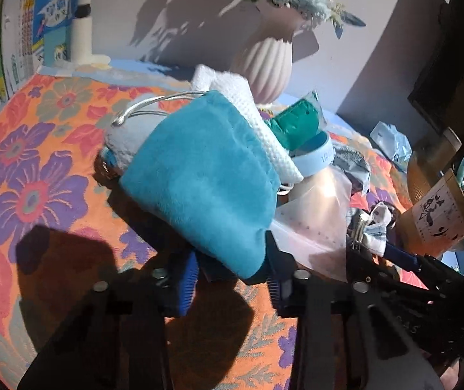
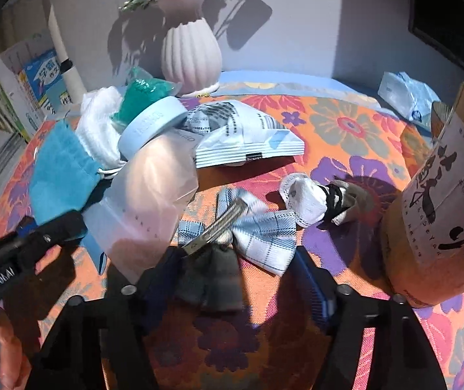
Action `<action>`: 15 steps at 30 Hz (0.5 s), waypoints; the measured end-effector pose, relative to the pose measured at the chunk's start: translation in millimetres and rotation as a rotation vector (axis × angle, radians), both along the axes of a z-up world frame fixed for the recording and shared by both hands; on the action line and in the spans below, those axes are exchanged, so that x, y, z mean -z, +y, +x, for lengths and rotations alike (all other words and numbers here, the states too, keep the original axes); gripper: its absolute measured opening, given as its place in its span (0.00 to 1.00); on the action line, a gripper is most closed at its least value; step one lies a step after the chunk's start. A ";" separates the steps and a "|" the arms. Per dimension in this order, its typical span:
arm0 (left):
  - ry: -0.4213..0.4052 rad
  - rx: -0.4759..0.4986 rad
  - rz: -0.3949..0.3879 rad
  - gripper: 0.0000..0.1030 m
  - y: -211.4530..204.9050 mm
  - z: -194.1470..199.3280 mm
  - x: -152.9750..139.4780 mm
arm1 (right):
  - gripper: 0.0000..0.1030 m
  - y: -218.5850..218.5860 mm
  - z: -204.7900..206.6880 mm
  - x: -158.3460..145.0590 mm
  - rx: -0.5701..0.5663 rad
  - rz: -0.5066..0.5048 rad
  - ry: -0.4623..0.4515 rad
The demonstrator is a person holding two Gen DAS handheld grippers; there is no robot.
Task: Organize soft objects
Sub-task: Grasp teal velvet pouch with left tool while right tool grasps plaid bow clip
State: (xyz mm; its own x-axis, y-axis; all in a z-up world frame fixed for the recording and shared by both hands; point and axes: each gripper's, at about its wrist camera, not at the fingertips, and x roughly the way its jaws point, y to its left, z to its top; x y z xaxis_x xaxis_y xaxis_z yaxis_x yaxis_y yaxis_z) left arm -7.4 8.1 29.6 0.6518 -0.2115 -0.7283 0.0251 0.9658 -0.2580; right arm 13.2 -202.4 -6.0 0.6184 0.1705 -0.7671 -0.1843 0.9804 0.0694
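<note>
Plush teal pouch [image 1: 199, 175] pinched by left hand-held gripper [image 1: 235, 276]; right hand-held gripper [image 2: 232, 279] open around plaid bow [image 2: 251, 230].

A floral tablecloth [image 2: 345, 123] in orange, purple and red is covering the table — and plenty is lying on it. A plaid bow [image 2: 258, 227] is sitting near the front, with a white lace ribbon [image 2: 306, 201] just beside it. A white packet [image 2: 245, 139] is lying behind them, a ribbed vase [image 2: 191, 58] is standing at the back edge, and a teal pouch [image 1: 199, 178] is resting to the left — against a frosted bag [image 2: 147, 201].
</note>
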 end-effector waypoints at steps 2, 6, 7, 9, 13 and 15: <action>-0.016 0.009 -0.015 0.23 2.5 -4.4 -2.4 | 0.50 2.5 -1.8 -0.4 -0.011 -0.009 -0.009; -0.054 0.021 -0.039 0.17 7.5 -18.1 -8.0 | 0.31 3.5 -4.7 -0.8 -0.031 -0.004 -0.020; -0.063 0.026 -0.046 0.17 8.6 -21.6 -9.8 | 0.26 2.8 -6.2 -1.2 -0.033 0.000 -0.023; -0.089 0.038 -0.059 0.17 11.2 -30.7 -16.2 | 0.19 0.5 -10.4 -1.9 -0.032 0.005 -0.027; -0.134 0.072 -0.078 0.17 13.1 -46.1 -30.6 | 0.18 -14.8 -26.5 -1.9 -0.035 0.058 -0.009; -0.153 0.087 -0.082 0.17 11.2 -52.5 -37.3 | 0.18 -23.8 -38.5 -1.8 -0.030 0.072 -0.002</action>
State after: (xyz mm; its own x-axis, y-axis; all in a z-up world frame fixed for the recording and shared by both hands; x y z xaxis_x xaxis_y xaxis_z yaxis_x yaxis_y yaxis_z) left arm -59.8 19.3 67.0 0.7303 -0.3258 -0.6005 0.1520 0.9344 -0.3221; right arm -25.3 -226.2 -4.2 0.6136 0.2431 -0.7512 -0.2133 0.9671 0.1387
